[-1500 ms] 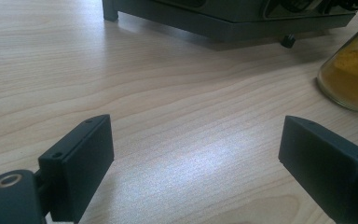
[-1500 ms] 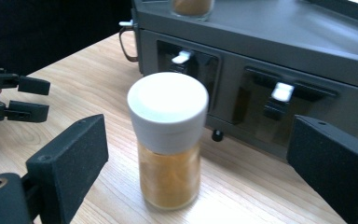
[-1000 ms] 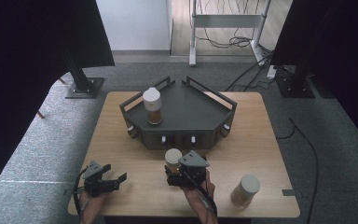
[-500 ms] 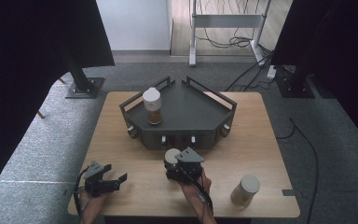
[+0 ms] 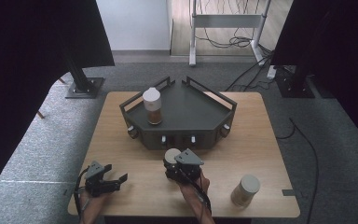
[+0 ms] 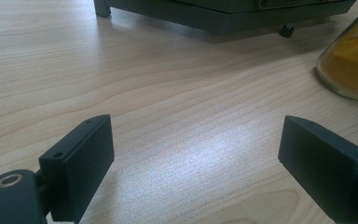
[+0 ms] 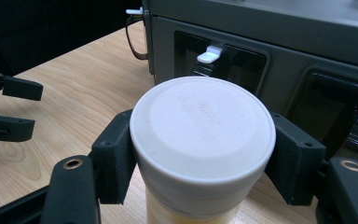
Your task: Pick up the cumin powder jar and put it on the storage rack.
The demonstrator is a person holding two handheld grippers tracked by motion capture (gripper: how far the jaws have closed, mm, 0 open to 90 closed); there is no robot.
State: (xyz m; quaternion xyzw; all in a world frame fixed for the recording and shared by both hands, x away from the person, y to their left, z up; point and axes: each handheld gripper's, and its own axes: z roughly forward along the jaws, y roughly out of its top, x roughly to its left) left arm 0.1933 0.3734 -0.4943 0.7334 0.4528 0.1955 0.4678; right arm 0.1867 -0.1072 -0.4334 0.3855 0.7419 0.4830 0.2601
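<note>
Both right tongs [image 7: 200, 154] jaws, just closed, clamp the white-lidded jar [image 7: 201, 140]; left tongs [image 6: 196, 168] gape wide, holding nothing.

A dark rack [image 5: 186, 112] stands at the back middle of the wooden tabletop [image 5: 270, 140], with rails along its rear edges and knobs along its front face. On its left part stands an upright jar [image 5: 152, 105] with a white lid and brown contents. Another white-lidded jar [image 5: 245, 190] stands near the tabletop's front right corner, well apart from the rack. Grey carpet [image 5: 37, 144] surrounds the tabletop. Behind it stand a metal frame [image 5: 223, 23] with cables, and black curtains [image 5: 28, 56] at both sides.
</note>
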